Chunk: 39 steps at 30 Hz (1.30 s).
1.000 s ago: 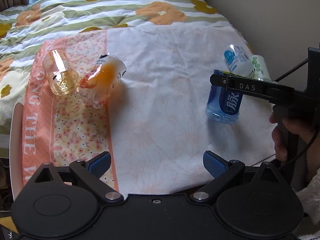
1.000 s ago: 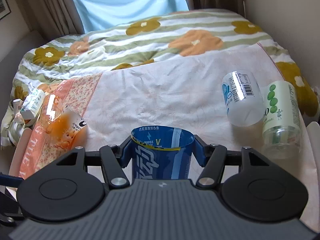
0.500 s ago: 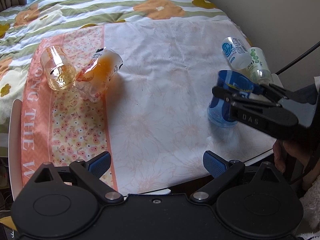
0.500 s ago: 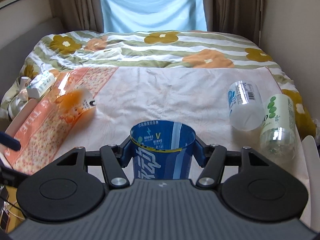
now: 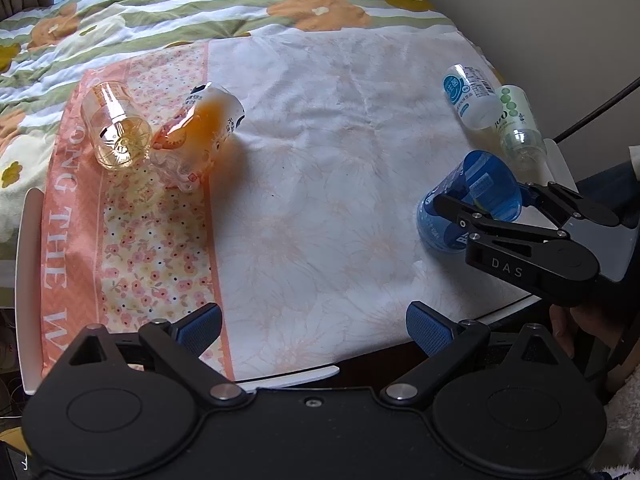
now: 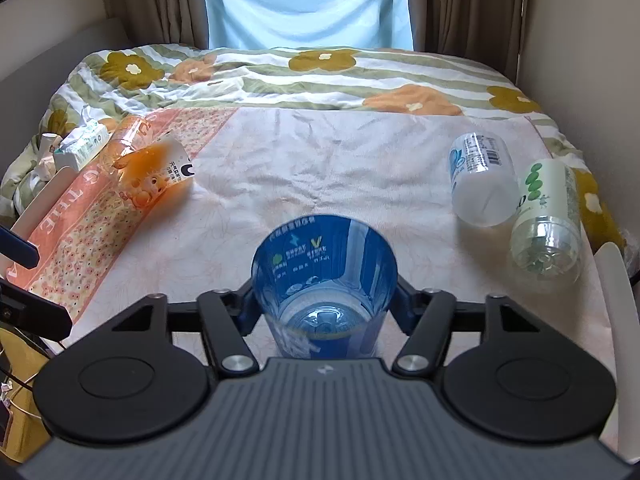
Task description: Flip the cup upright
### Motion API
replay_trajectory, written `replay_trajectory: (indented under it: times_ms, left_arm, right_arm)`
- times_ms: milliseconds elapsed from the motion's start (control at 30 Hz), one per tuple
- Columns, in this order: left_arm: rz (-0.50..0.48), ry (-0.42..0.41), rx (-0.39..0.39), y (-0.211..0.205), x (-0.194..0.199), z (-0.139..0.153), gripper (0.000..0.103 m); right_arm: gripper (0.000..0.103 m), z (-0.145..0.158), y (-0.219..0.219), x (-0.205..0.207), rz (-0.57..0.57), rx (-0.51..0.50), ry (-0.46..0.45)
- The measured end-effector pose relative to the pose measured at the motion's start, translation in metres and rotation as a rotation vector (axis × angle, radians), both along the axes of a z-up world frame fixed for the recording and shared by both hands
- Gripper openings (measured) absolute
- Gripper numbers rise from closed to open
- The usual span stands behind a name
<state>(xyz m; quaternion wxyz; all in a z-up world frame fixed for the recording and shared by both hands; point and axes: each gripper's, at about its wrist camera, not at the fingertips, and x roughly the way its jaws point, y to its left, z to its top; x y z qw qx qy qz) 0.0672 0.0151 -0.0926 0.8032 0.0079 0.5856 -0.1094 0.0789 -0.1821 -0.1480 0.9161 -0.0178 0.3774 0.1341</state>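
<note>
A translucent blue cup (image 6: 324,288) sits between the fingers of my right gripper (image 6: 324,312), which is shut on it. In the left wrist view the blue cup (image 5: 468,200) stands at the table's right front, mouth up and tilted toward me, base on the cloth, with the right gripper (image 5: 480,208) around it. My left gripper (image 5: 312,328) is open and empty above the front table edge. An orange cup (image 5: 196,136) and a clear amber cup (image 5: 116,128) lie on their sides at the left.
A white cup (image 6: 480,180) and a green-dotted cup (image 6: 548,220) lie on their sides at the right edge. A floral cloth (image 5: 328,168) covers the table. A bed with a flowered quilt (image 6: 320,76) lies behind. A tissue pack (image 6: 80,148) sits far left.
My right gripper has tipped the blue cup so its open mouth now faces the camera more, its base low on the cloth. The left gripper has drawn back and up a little.
</note>
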Motion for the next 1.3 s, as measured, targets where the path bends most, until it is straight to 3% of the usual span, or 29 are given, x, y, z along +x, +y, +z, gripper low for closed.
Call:
replay_trajectory:
  times_ms: [100,300,467,600,867,1133,1300]
  left_arm:
    - [0.000,-0.001,0.000,0.000,0.000,0.000,0.100]
    - [0.006,-0.015,0.001,-0.002,-0.004,0.007,0.100]
    - [0.025,-0.058,-0.008,-0.002,-0.010,0.024,0.100]
    - [0.045,-0.116,-0.006,-0.001,-0.017,0.045,0.100]
    - [0.125,-0.271,0.015,0.005,-0.037,0.085,0.100]
    - [0.174,-0.386,0.057,0.006,-0.062,0.102,0.103]
    - [0.177,-0.393,0.080,0.005,-0.073,0.095,0.103]
  right_arm:
    - [0.098,0.002,-0.001,-0.001,-0.013,-0.008,-0.012]
    - [0.098,0.014,-0.005,-0.002,-0.026,0.011,-0.011]
    - [0.098,0.047,-0.011,-0.006,-0.054,0.032,-0.010]
    - [0.103,0.079,-0.018,-0.008,-0.092,0.041,0.035]
    - [0.103,0.129,-0.023,-0.031,-0.133,-0.055,0.056]
    - [0.103,0.140,-0.030,-0.054,-0.196,-0.071,0.151]
    - [0.103,0.138,-0.030,-0.070,-0.217,-0.087,0.157]
